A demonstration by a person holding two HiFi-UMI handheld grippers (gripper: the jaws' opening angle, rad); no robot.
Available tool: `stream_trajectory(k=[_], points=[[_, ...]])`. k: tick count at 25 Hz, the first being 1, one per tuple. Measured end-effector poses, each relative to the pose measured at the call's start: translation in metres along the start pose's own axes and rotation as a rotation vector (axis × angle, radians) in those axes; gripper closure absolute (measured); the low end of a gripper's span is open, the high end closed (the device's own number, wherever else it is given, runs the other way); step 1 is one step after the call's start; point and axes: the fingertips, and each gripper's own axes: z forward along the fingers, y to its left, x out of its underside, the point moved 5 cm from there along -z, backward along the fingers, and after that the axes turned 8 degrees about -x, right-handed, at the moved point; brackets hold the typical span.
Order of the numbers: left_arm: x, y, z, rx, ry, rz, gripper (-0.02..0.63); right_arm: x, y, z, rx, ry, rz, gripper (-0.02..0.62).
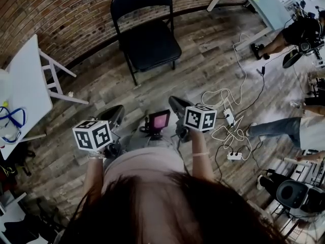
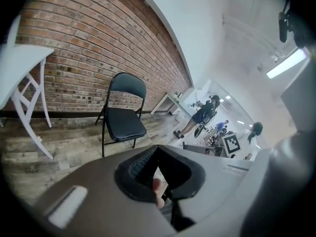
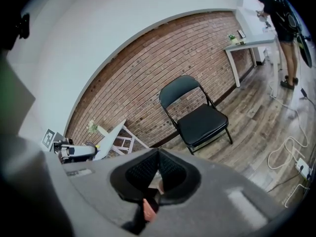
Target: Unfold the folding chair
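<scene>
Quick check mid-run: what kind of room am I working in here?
Probably a shared indoor lab or workshop rather than a home: a brick wall, a white table, cables and a power strip loose on the plank floor, and other people busy with equipment.

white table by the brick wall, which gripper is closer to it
Left. The left gripper is held toward the white table, apart from it; the right gripper is farther off, beyond the left one.
</scene>
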Motion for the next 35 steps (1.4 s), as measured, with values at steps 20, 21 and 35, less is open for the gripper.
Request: stream_trajectory(k=[20, 21, 35], points=[[0.023, 0.001, -0.084, -0.037, -0.068, 0.037, 0.606, 0.022, 0.082, -0.035, 0.106, -0.04, -0.115, 0.598], [0.023, 0.0, -0.088, -0.043, -0.069, 0.03, 0.604, 0.021, 0.087, -0.038, 0.107, -0.044, -0.124, 0.598], [-0.004, -0.059, -0.091, -0.053, -0.132, 0.029, 0.606, -0.02, 0.1, -0.064, 0.02, -0.011, -0.212, 0.598]])
